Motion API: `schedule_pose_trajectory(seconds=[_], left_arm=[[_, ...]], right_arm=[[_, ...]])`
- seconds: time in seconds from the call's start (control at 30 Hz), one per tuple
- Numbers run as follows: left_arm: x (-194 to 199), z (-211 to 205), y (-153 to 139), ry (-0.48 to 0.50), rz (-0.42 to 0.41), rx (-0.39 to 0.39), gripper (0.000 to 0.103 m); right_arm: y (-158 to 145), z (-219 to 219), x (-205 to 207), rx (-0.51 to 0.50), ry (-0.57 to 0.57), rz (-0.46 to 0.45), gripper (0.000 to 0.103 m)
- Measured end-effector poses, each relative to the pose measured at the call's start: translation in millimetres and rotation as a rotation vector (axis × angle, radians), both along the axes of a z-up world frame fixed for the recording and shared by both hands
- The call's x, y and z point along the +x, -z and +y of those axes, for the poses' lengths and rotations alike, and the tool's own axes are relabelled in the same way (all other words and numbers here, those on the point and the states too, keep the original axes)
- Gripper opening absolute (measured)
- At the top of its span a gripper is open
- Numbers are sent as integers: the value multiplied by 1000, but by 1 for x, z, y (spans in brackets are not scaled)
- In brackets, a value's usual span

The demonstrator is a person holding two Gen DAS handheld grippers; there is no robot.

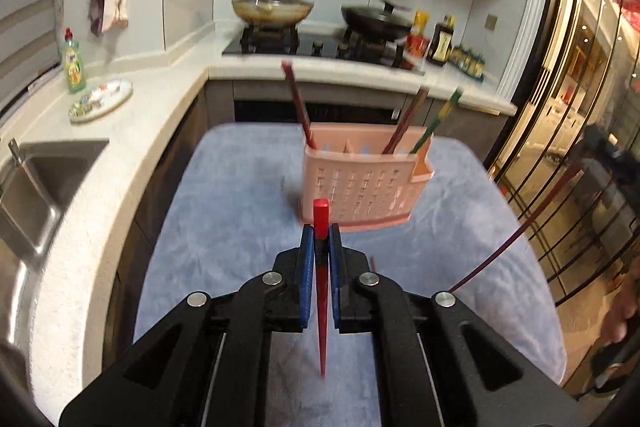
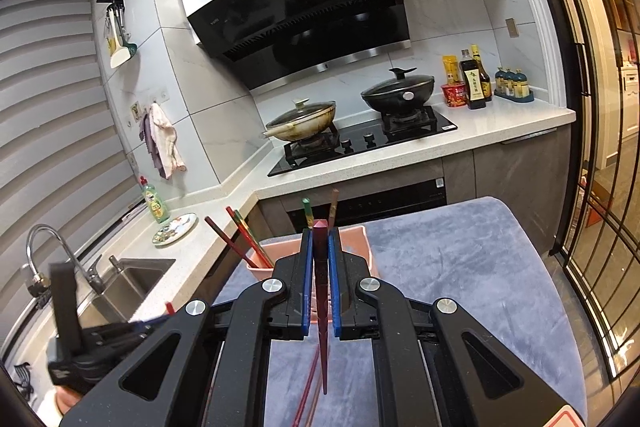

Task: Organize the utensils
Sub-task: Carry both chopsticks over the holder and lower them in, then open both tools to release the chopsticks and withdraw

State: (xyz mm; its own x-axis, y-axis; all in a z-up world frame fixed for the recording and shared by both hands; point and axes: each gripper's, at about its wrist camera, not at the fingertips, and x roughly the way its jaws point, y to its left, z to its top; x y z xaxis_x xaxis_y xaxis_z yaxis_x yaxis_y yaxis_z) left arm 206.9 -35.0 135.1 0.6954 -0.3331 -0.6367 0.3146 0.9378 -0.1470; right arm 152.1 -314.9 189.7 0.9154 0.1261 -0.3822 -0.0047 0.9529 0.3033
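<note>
Chopsticks, assorted, in two lots: one held in each claw, the rest standing in a holder. Red chopstick point(image 1: 321, 267): clamped between the blue pads point(image 1: 307, 267) of the left claw point(image 1: 321, 231), square butt end up, tapered tip hanging toward 6 o'clock in the left wrist view, clear of the cloth. Dark maroon chopstick point(image 2: 321, 267): pinched the same way in the right claw point(image 2: 321, 235), butt up, tip down. Both claws are shut tight on their sticks. Pink slotted holder point(image 1: 360, 187): stands upright on the blue-grey cloth point(image 1: 224, 207) covering the desk, at 12 o'clock just beyond the left claw; one dark red stick point(image 1: 298, 107) leans in its left end, a brown stick point(image 1: 404, 123) and a green-patterned stick point(image 1: 436, 119) lean in its right end. In the right wrist view the holder sits directly behind the right claw, largely hidden by it. Loose chopsticks point(image 2: 308, 391): lying on the cloth under the right claw, at 6 o'clock. Surroundings: steel sink point(image 2: 128, 279) at 9 o'clock, green detergent bottle point(image 2: 156, 203) and patterned plate point(image 2: 176, 229) on the kitchen counter at 10 o'clock, two lidded woks point(image 2: 304, 123) on the hob at 12 o'clock. The left claw shows at 8 o'clock in the right wrist view.
</note>
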Motion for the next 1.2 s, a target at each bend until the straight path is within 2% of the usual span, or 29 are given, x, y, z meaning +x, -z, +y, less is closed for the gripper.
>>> schedule_pose_trajectory(seconds=[0.1, 0.3, 0.43, 0.53, 0.67, 0.97, 1.0, 1.03, 1.1, 1.17, 1.2], left_arm=[[8, -1, -28, 4, -44, -27, 7], [42, -17, -94, -16, -189, -59, 7], [68, -29, -123, -46, -252, -76, 7], [86, -38, -133, -54, -276, -78, 7], [105, -47, -122, -58, -259, -74, 7], [127, -50, -51, -63, -128, -55, 9], [127, -48, -47, -69, -121, -55, 12], [127, -47, -42, -72, -116, -57, 20], [122, -43, -39, -80, -120, -53, 45], [115, -42, -40, -98, -143, -38, 56], [113, -41, -41, -99, -149, -33, 58]], right_arm=[[-14, 5, 15, -2, -21, -13, 7], [-53, 13, 58, 5, -41, -66, 7], [-77, 18, 93, 7, -27, -95, 7], [-84, 19, 117, 2, -11, -104, 7], [-69, 21, 144, -20, 13, -76, 7], [2, 19, 176, -34, 19, 56, 8], [6, 19, 175, -37, 21, 60, 12], [8, 19, 173, -42, 21, 64, 14], [9, 18, 169, -44, 23, 60, 19], [6, 17, 161, -40, 24, 49, 25], [3, 16, 155, -38, 25, 39, 27]])
